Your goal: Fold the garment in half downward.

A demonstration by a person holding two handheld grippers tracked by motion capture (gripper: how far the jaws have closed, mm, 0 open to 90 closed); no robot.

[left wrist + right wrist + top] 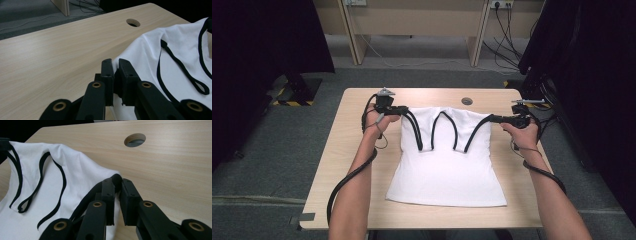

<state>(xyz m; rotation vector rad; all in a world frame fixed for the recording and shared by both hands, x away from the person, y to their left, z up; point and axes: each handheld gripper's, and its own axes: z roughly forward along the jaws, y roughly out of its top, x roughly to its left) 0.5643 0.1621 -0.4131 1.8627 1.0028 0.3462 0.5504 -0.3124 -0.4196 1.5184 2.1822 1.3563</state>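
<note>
Looks like a lab or office recording room: pale wood desk [362,165] with a round cable hole [467,101], grey carpet floor [287,150], black curtains [257,50] on both sides, wall sockets [502,4] with trailing cables [507,35], hazard-striped stand feet [294,102].

Light wooden table [362,165] with cable hole [467,101], grey floor [272,150]

Desk [362,165]: pale wood-grain laminate, smooth, faint satin sheen, lower left of high view. Tank top [447,170]: white knit cloth, soft, matt; black cloth binding along edges and straps. Left gripper [113,67] and right gripper [116,185]: matt black plastic fingers, brass-coloured metal rivets. Floor [287,145]: grey carpet, rough, matt.
</note>
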